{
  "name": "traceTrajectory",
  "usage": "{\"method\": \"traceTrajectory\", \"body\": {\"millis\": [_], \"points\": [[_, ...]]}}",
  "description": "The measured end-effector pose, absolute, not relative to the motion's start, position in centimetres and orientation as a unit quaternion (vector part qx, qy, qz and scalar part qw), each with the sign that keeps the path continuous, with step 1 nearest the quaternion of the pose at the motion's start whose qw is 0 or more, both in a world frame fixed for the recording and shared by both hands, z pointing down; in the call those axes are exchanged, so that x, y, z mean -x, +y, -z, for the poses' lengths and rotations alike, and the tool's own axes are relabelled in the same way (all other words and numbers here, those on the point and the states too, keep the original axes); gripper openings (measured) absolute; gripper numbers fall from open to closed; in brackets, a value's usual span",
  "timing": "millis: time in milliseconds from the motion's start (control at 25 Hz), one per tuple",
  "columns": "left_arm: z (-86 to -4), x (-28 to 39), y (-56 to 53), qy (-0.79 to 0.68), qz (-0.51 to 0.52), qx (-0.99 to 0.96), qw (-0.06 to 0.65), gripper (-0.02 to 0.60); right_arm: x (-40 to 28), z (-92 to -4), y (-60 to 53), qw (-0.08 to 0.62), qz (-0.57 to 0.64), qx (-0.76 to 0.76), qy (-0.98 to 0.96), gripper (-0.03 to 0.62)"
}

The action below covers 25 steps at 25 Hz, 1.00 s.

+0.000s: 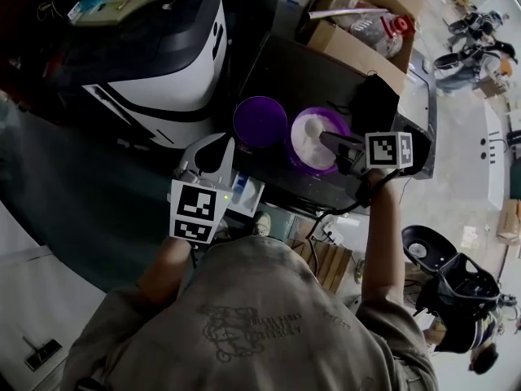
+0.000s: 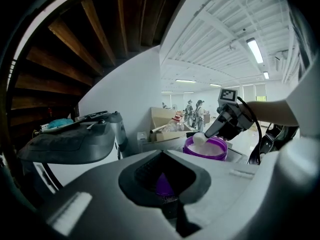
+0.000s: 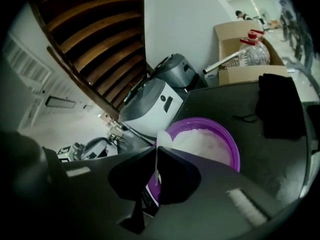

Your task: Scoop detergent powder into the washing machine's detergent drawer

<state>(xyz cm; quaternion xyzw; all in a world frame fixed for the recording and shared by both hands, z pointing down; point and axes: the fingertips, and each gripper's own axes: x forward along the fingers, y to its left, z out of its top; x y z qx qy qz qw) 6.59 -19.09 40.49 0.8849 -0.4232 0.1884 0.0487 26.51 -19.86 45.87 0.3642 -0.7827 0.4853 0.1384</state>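
Dark workshop tabletop, lid at 12 o'clock, powder tub at 2, right gripper clamping scoop, left gripper closed.

Above the jaws of the left gripper, dark wooden beams fan out overhead beside a plain white wall. Ahead and to the right of those jaws runs a white ribbed ceiling with lit strip lights, ending at bright windows. Small figures of people stand far back. Beyond the jaws of the right gripper, an open cardboard box stands at the far end of the dark bench. A pale floor lies to the right of the bench.
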Motion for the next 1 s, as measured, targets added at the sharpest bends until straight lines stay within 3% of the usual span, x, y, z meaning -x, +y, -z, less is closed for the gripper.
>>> {"method": "traceTrajectory", "body": {"millis": [240,400,1000], "points": [[-40.1,-7.0,-19.3,-0.415,-0.189,-0.889,0.043,0.0,-28.3,-45.1,-20.0,0.063,-0.496,-0.396,-0.77,0.035],[-39.9,-7.0,-19.4,-0.415,-0.19,-0.889,0.039,0.002,-26.4,-43.3,-19.8,-0.041,-0.518,-0.348,-0.78,0.035],[-39.1,-6.5,-18.8,-0.418,-0.195,-0.887,0.027,0.002,-24.0,-40.8,-17.4,-0.164,-0.546,-0.291,-0.768,0.035]]}}
